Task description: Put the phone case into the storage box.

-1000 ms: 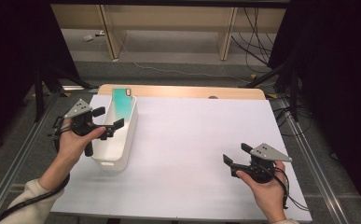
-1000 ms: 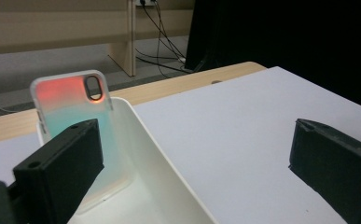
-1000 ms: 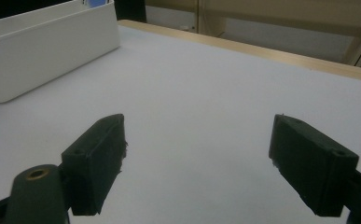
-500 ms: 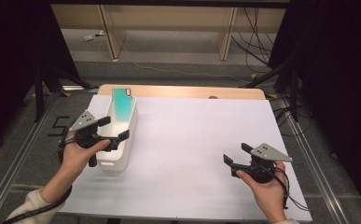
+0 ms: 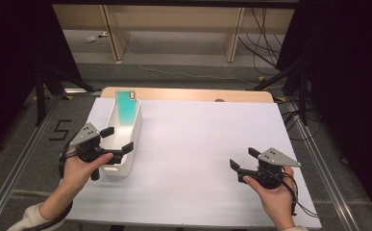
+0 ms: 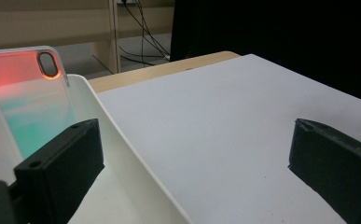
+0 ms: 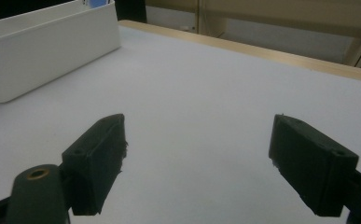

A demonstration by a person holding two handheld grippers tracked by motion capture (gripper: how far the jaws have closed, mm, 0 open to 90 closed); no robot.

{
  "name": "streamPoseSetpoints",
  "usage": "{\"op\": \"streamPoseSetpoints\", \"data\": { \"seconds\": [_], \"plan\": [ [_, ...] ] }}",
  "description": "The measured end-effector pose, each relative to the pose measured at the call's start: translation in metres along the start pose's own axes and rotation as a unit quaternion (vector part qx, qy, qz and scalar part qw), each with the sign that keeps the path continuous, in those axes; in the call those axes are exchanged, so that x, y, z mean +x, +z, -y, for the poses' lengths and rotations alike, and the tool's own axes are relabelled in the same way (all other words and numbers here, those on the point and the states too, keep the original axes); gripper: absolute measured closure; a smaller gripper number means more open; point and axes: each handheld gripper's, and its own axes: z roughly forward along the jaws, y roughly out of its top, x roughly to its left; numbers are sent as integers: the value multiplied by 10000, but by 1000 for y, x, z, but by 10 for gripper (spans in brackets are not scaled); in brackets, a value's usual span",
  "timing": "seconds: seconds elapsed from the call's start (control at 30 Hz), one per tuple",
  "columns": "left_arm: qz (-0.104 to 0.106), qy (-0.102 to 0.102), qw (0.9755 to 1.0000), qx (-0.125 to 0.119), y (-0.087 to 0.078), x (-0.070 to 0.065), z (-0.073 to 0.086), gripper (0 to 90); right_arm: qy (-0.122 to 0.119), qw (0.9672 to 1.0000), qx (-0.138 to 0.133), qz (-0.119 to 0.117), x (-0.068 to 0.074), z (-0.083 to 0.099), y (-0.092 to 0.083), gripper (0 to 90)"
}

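Note:
A long white bin (image 5: 131,129) stands at the table's left side. A teal and pink phone case (image 5: 127,107) leans upright against its far end, seen close in the left gripper view as the phone case (image 6: 33,102). My left gripper (image 5: 117,138) hovers open over the bin's near end. In its own view the left gripper (image 6: 194,135) straddles the bin's right wall (image 6: 131,158), one jaw inside and one outside, nothing held. My right gripper (image 5: 243,158) stands open and empty low over the table's right front, the right gripper (image 7: 197,128) pointing toward the bin (image 7: 43,56).
The white table top (image 5: 198,139) spreads between the two grippers, with a wooden strip (image 5: 198,95) along its far edge. Metal rails run down both sides. Cables and wooden legs lie on the floor beyond, and dark curtains hang left and right.
My left gripper has drawn back along the bin toward the person, from mid-bin to its near end, still open. The right gripper has stayed where it was.

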Motion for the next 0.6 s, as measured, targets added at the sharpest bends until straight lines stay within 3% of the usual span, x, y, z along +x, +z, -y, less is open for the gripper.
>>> {"op": "streamPoseSetpoints", "data": {
  "seconds": [0.27,0.6],
  "plan": [
    [106,47,9999,-4,-3,-8,3,23,-9,10000,0,-18,0,0,0,200],
    [69,168,9998,-17,-7,-16,10,28,-9,10000,-1,-17,0,0,0,200]
  ]
}}
